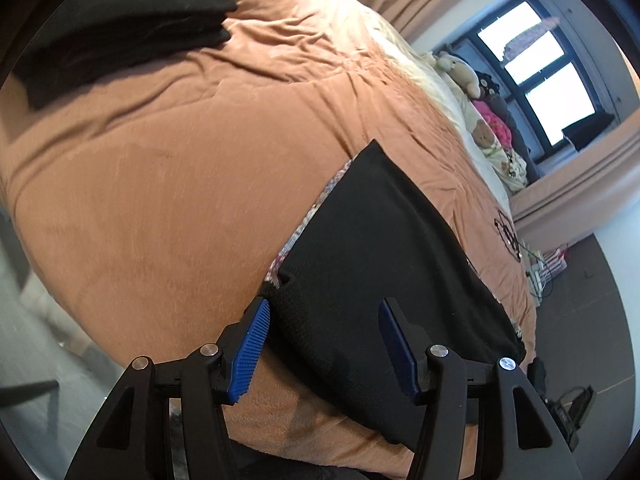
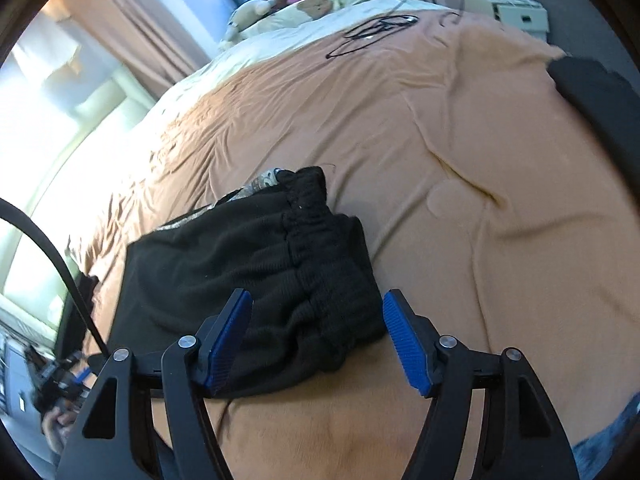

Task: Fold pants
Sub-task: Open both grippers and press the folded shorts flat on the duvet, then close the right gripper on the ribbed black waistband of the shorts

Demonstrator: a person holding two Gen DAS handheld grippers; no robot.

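Observation:
The black pants [image 1: 380,248] lie folded into a compact bundle on the orange-brown bed cover [image 1: 160,184]. A patterned lining [image 1: 308,216] peeks out along their left edge. My left gripper [image 1: 324,304] is open, its blue pads on either side of the bundle's near corner without pressing it. In the right wrist view the same pants [image 2: 240,248] show their gathered elastic waistband [image 2: 304,240] on top. My right gripper [image 2: 318,296] is open too, with the waistband end lying between its spread pads and clear of them.
A stack of folded black garments [image 1: 120,28] sits further back on the bed, and shows at the right edge [image 2: 600,96] in the right wrist view. A thin black cable [image 2: 376,28] lies on the cover near plush toys [image 2: 312,4]. The bed cover [image 2: 480,160] stretches right.

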